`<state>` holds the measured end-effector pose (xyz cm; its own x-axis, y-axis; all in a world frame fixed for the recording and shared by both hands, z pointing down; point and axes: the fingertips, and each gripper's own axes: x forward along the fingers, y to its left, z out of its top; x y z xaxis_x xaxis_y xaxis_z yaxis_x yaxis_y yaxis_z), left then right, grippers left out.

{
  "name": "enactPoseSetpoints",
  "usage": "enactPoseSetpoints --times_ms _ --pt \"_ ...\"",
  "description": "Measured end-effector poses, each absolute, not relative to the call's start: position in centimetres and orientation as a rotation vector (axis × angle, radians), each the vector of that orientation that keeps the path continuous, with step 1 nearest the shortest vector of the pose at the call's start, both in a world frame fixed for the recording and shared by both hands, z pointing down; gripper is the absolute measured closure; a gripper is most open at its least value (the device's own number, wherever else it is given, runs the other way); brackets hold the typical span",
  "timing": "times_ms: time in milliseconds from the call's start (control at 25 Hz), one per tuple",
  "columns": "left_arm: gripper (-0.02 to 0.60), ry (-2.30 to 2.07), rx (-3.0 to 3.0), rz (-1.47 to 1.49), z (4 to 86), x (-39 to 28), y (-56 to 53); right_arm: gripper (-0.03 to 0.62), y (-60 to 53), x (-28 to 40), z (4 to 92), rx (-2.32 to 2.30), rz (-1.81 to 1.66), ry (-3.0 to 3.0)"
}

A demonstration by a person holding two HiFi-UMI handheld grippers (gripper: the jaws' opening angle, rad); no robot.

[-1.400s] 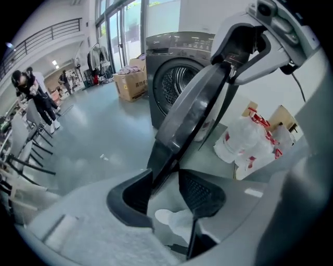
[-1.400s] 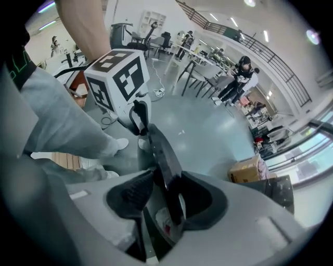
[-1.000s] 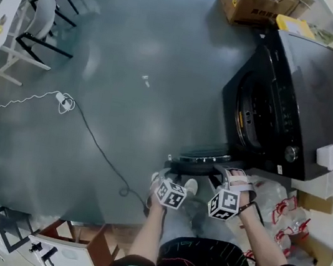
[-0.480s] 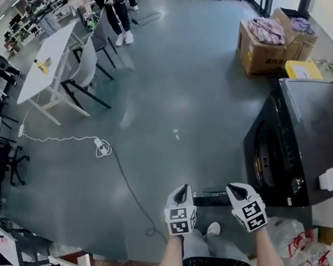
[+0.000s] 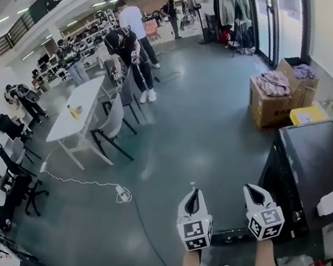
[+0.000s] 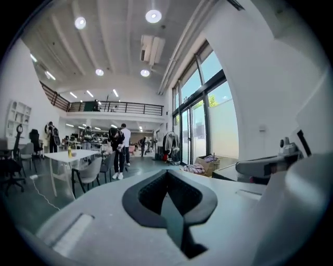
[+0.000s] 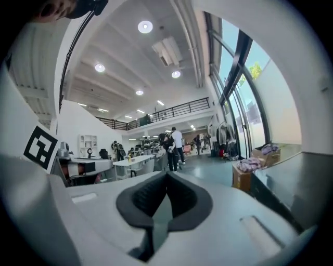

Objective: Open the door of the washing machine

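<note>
The black washing machine (image 5: 310, 178) stands at the right of the head view, and its door (image 5: 231, 236) hangs open low in front of it. My left gripper (image 5: 193, 195) and right gripper (image 5: 254, 193) are raised side by side, pointing level into the hall and away from the machine. Both are shut with nothing between the pads. In the left gripper view the jaws (image 6: 167, 175) meet, and the right gripper (image 6: 265, 166) shows at the right. The right gripper view shows closed jaws (image 7: 166, 177) and the machine's dark top (image 7: 294, 176) at the right.
A white box (image 5: 332, 201) lies on the machine's top. Cardboard boxes with clothes (image 5: 274, 93) and a yellow bin (image 5: 309, 114) stand behind it. A white table (image 5: 80, 118), chairs (image 5: 115, 120) and people (image 5: 127, 44) are to the left. A cable with a power strip (image 5: 121, 194) crosses the floor.
Both grippers rose from low beside the open door to chest height and turned from pointing down to level. The head view tilted up toward the hall.
</note>
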<state>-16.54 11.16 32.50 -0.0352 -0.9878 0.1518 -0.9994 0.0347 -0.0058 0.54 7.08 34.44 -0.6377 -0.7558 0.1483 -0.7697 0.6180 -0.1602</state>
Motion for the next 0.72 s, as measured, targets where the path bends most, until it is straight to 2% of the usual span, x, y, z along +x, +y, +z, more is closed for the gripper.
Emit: enactPoseSetpoints --times_ms 240,720 --pt "0.571 -2.343 2.083 0.086 28.0 -18.6 11.7 0.591 6.1 2.6 29.7 1.409 0.134 -2.750" --pt "0.571 -2.355 2.163 0.046 25.1 -18.5 10.6 0.591 5.1 2.0 27.6 1.432 0.027 -2.732"
